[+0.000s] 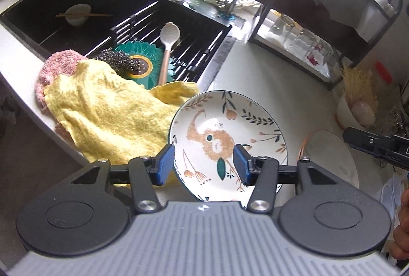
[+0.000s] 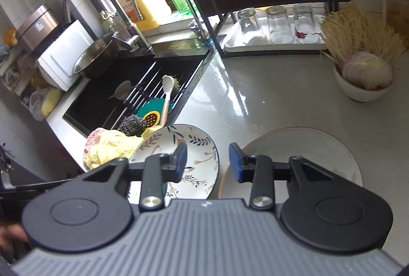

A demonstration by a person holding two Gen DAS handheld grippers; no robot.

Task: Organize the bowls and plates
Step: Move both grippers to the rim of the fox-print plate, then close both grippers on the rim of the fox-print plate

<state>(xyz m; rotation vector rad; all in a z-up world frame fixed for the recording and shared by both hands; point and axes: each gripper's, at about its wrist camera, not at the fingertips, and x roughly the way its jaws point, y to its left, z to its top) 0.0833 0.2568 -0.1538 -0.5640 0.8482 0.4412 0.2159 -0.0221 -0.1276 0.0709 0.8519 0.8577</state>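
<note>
While my left gripper hung with jaws spread over the patterned plate, it gripped nothing. My right gripper, equally agape, hovered between that plate and the plain plate beside it on the counter near the sink.

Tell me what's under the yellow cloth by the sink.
A pink cloth pokes out beneath the yellow cloth, which also overlaps the steel scrubber. Anything further underneath is covered.

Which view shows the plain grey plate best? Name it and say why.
The right wrist view: the plain grey plate fills the lower right, most of its round outline visible beyond the open right gripper. The left wrist view shows only a part of it near the right edge, beside the patterned plate.
</note>
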